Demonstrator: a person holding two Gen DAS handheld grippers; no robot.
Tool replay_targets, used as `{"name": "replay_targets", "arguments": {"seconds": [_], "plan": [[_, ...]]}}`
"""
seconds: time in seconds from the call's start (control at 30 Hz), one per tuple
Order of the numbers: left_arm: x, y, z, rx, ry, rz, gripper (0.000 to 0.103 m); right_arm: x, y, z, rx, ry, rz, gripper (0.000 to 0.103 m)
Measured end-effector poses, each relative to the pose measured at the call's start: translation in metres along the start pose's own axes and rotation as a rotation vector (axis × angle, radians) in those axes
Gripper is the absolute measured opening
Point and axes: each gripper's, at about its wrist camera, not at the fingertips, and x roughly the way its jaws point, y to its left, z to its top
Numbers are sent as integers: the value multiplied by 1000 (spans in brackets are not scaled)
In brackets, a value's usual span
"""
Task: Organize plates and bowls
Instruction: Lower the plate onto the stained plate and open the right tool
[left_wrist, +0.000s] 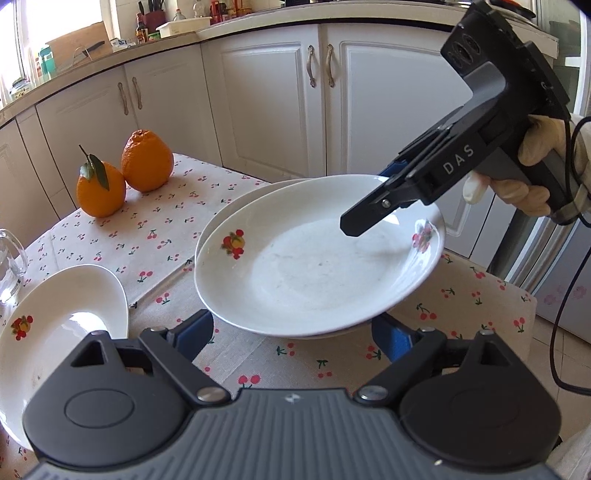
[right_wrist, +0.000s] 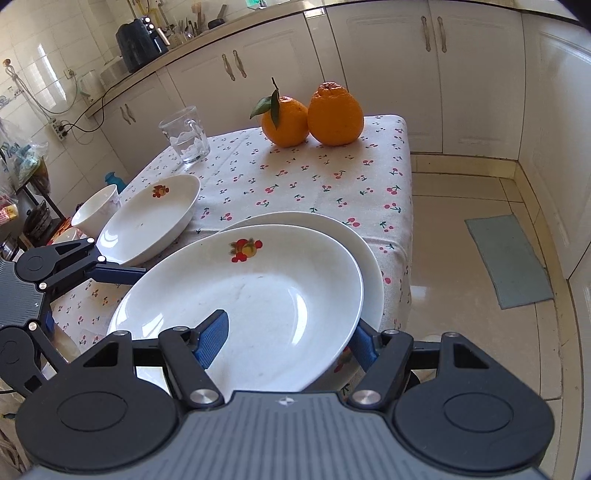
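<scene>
A white plate with fruit prints (left_wrist: 314, 258) (right_wrist: 251, 295) sits tilted on top of a second white plate (right_wrist: 354, 236) (left_wrist: 266, 188) on the cherry-print tablecloth. My right gripper (right_wrist: 288, 336) (left_wrist: 384, 192) straddles the top plate's rim, one blue pad (right_wrist: 212, 338) above it and one below; its jaws look spread, not pinching. My left gripper (left_wrist: 295, 332) (right_wrist: 96, 291) is open in front of the near rim of the plates, its blue pads (left_wrist: 192, 332) apart and holding nothing. A third white dish (left_wrist: 55, 332) (right_wrist: 147, 218) lies to the left, with a small white bowl (right_wrist: 98, 208) beyond it.
Two oranges (left_wrist: 125, 173) (right_wrist: 314, 114) stand at the far end of the table. A glass mug (right_wrist: 184, 134) (left_wrist: 9, 266) stands at the left side. The table edge (right_wrist: 408, 240) drops to a tiled floor with a green mat (right_wrist: 506, 258). White cabinets surround the table.
</scene>
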Motion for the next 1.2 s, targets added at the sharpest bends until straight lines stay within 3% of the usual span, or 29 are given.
{"name": "replay_targets", "arguments": {"seconds": [0.47,1.07,1.2], "plan": [[-6,-9,-1,-1,-42,18,93,-10,19,-2,-17,14,-103,79],[-57,-12,-22,-105,-131,97,92,-2,44,-13,-70,73,-239,89],[-67,-12,-29,-127,-142,111,93,-5,54,-19,-102,70,-257,100]]}}
